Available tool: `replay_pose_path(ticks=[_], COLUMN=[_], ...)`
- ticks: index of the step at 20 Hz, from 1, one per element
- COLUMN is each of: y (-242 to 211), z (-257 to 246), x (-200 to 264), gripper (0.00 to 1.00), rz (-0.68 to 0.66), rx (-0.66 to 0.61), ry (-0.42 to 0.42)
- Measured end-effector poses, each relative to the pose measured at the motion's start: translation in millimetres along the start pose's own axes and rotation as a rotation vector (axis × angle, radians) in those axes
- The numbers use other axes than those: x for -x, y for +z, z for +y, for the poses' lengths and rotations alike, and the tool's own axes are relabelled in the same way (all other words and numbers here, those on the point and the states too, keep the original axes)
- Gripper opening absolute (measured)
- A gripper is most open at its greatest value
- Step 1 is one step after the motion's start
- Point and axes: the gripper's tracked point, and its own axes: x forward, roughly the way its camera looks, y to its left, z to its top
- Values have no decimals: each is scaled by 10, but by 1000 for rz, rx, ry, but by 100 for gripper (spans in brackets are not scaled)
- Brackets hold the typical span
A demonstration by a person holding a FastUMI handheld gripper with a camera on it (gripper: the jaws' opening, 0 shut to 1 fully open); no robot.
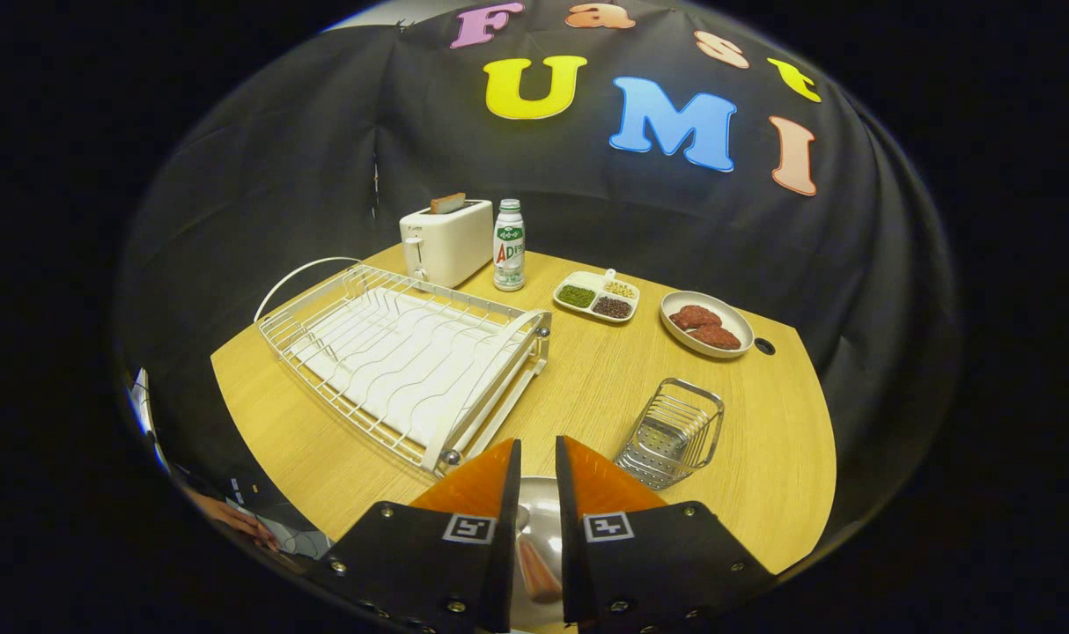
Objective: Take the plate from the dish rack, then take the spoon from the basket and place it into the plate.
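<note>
My gripper (pixel 539 447) hovers over the near edge of the wooden table, its fingers a narrow gap apart with nothing pressed between the tips. Through that gap, below the fingers, I see a shiny metal plate (pixel 539 506) lying on the table. A spoon with a pinkish handle (pixel 539 572) lies in the plate. The white wire dish rack (pixel 402 361) stands just beyond the fingers to the left, with no dishes in it. The small metal basket (pixel 675 431) sits just beyond the right finger and holds nothing.
At the back stand a white toaster (pixel 446 242) and a bottle (pixel 509 246). A divided dish of grains (pixel 598 295) and a white plate with meat patties (pixel 706 324) sit at the back right. A hand (pixel 235 519) shows at the table's near left.
</note>
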Motion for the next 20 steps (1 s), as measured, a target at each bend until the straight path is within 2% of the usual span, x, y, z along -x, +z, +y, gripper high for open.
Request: replay_pose_path(ticks=[1, 7, 12, 15, 20], y=[14, 579, 1235, 1437, 1469], z=[-58, -561, -1077, -1252, -1396], x=[5, 498, 1145, 1430, 1589], gripper=[27, 27, 27, 96, 96], rz=[-17, -246, -473, -581, -641], rx=[-6, -65, -118, -118, -121], ry=[-11, -128, -264, -325, -361])
